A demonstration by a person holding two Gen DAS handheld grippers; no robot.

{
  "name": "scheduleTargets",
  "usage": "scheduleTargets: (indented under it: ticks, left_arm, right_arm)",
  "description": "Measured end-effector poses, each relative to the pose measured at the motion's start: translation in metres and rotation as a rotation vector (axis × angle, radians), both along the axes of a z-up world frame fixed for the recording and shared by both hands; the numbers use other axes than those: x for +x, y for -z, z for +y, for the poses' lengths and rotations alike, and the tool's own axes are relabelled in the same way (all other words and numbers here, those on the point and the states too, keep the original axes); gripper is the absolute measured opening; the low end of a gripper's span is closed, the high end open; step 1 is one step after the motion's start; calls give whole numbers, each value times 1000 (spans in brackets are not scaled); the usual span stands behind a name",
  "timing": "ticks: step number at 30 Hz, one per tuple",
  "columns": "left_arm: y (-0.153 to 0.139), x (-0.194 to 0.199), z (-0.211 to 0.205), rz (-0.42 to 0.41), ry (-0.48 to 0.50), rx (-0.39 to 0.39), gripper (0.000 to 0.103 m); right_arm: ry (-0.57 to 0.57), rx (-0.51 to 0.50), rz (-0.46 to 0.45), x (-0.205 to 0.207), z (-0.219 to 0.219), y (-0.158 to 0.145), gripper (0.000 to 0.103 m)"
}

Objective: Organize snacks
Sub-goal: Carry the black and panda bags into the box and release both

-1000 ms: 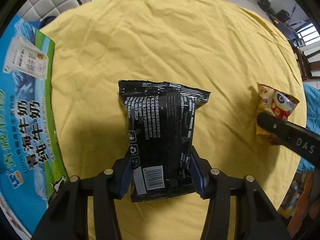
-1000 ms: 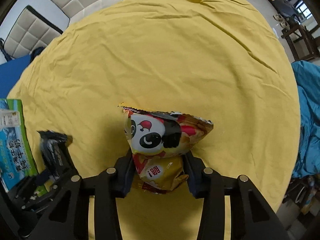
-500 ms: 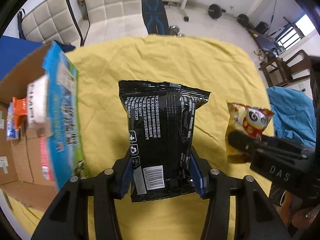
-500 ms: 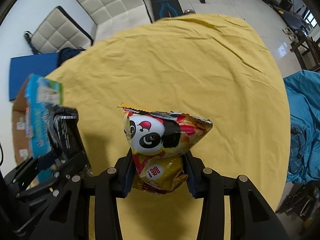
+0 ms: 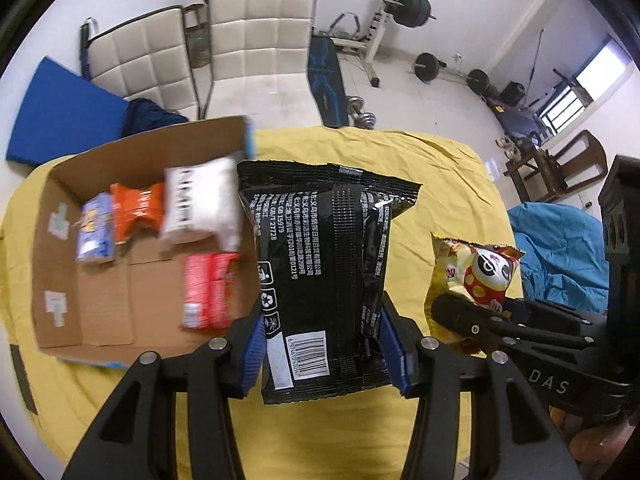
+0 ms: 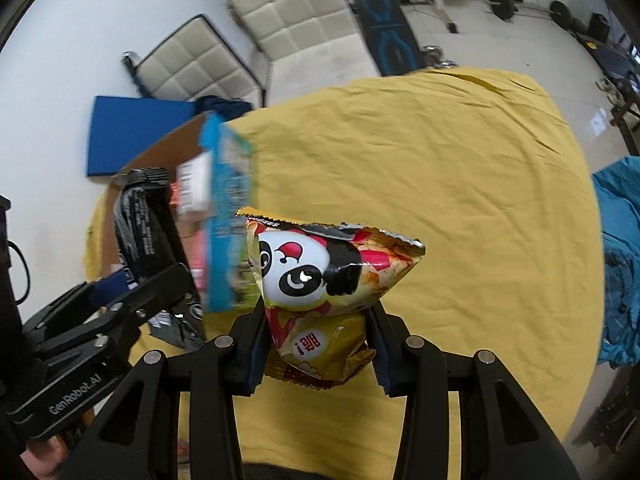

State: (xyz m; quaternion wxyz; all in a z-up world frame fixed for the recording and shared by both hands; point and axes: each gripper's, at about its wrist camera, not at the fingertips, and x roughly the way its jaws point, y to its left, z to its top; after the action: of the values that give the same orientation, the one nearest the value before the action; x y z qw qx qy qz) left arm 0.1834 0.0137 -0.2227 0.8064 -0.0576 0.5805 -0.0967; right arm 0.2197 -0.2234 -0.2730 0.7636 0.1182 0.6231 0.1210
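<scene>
My left gripper [image 5: 322,354] is shut on a black snack packet [image 5: 324,264], held up above the yellow table just right of an open cardboard box [image 5: 60,280]. Inside the box lie several snack packs: a white one [image 5: 200,204], an orange one [image 5: 138,210], a blue one [image 5: 96,234] and a red one [image 5: 208,292]. My right gripper [image 6: 316,354] is shut on a yellow panda snack bag [image 6: 320,280], raised over the table. The panda snack bag [image 5: 476,276] also shows at the right of the left wrist view, and the black snack packet [image 6: 148,232] at the left of the right wrist view.
A yellow cloth [image 6: 440,184] covers the round table. Two white padded chairs [image 5: 256,40] stand behind it, with a blue mat [image 5: 60,120] on the floor and gym weights [image 5: 416,4] farther back. A blue cloth heap [image 5: 560,256] lies at the right.
Both grippers rose with their packets and tilted up, so the room came into view. The left one swung over beside the box, whose inside now shows.
</scene>
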Motion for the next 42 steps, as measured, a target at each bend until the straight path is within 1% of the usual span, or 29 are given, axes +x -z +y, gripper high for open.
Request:
scheduleTargets:
  ticks: [2, 5, 10, 15, 19, 21, 24, 27, 28, 30, 32, 37, 38, 42]
  left_arm:
    - [-4, -6, 28, -4, -25, 5, 47]
    - [-7, -11, 68, -14, -57, 27, 47]
    - [-6, -13, 131, -20, -113, 72, 47]
    - [5, -10, 177, -10, -159, 102, 47]
    - [28, -1, 209, 35, -188, 99, 47]
    - [40, 3, 217, 59, -188, 95, 47]
    - [65, 13, 227, 106, -178, 109, 47]
    - [95, 22, 236, 182, -167, 73, 47]
    - [108, 26, 236, 214, -153, 72, 47]
    - [124, 31, 239, 248, -147, 65, 48]
    - [140, 36, 243, 291, -141, 54, 48]
    - [169, 44, 250, 373, -111, 31, 48]
    - [173, 45, 251, 386, -110, 28, 50]
    - [187, 46, 252, 439, -89, 19, 50]
  right_arm:
    - [-15, 19, -5, -2, 21, -5, 45]
    - [-52, 46, -5, -3, 63, -12, 45]
    - [-118, 51, -10, -2, 131, -15, 45]
    - [-180, 35, 0, 4, 194, 0, 45]
    - [-209, 12, 19, 10, 230, 16, 45]
    - [-225, -9, 33, 16, 248, 31, 45]
    - [-240, -37, 54, 25, 266, 54, 45]
    - [-248, -65, 67, 33, 278, 77, 45]
    - [-245, -65, 81, 35, 281, 86, 45]
    - [-257, -77, 105, 40, 290, 106, 45]
    - [-276, -90, 121, 42, 297, 120, 45]
    - [-303, -107, 167, 48, 307, 151, 45]
    - [-313, -107, 175, 48, 309, 157, 45]
    - [-325, -116, 217, 52, 312, 175, 47]
